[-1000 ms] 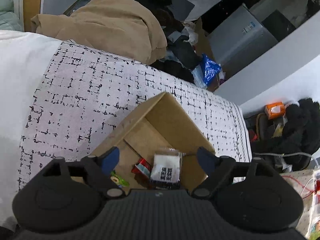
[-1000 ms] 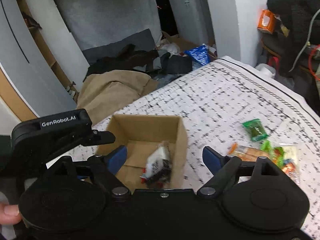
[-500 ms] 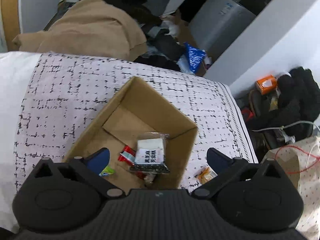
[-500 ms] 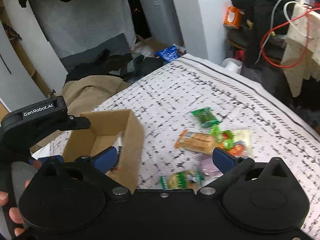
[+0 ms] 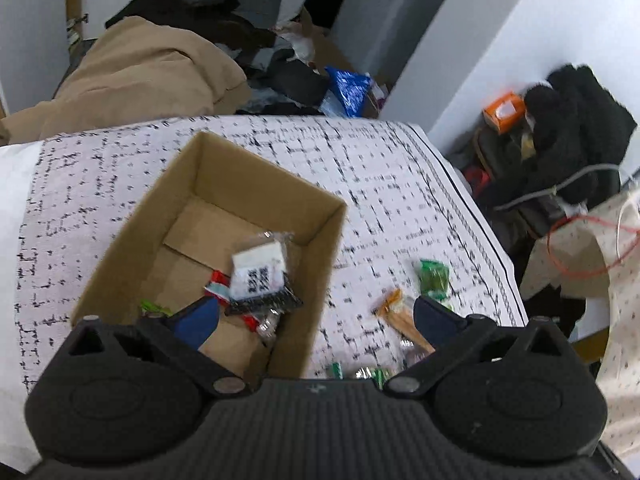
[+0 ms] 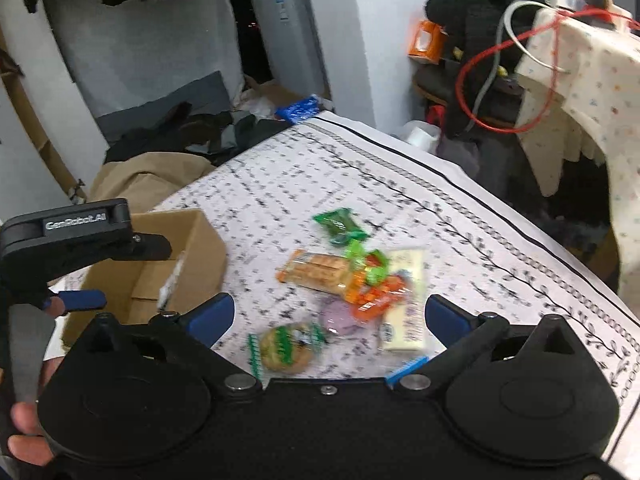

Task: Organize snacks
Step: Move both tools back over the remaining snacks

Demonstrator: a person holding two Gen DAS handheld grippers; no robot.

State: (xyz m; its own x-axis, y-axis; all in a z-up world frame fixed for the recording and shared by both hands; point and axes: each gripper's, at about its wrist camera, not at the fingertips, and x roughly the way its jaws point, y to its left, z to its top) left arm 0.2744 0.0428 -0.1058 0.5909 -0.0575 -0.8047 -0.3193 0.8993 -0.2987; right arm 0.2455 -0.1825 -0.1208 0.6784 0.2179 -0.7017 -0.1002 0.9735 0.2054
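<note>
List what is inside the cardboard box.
In the cardboard box lie a white-labelled clear packet, a red-and-white wrapper partly beneath it, and a green wrapper by the near wall. The left gripper covers the box's nearest corner, hiding anything there.

Snack packets (image 6: 352, 280) heaped beside open cardboard box (image 6: 200, 236); others, blurred, inside
</note>
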